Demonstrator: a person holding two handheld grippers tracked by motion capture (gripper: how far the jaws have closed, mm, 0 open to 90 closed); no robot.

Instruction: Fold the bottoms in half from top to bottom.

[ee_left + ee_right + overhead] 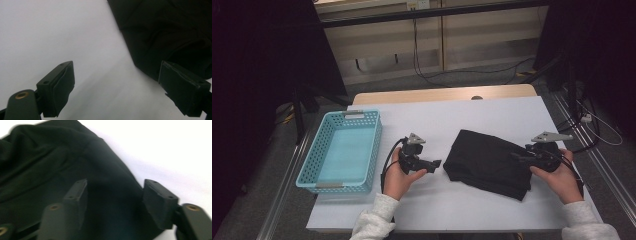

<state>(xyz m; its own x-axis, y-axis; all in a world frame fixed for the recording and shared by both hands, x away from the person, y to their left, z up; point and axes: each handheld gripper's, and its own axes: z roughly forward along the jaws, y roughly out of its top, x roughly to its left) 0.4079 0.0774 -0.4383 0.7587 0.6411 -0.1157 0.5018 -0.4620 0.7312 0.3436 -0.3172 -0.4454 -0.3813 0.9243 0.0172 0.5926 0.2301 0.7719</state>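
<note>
Black folded garment (489,162): long axis diagonal, between both grippers. Right gripper (521,157) over its edge, jaws apart; left gripper (435,163) just beside, jaws apart, empty.

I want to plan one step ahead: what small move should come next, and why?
Probably the right gripper should close on the black cloth's edge: its jaws stand open over it, gripping nothing. The left gripper is open beside it.

Open tongs (116,87), white table (62,32), black cloth (170,30) at right
</note>
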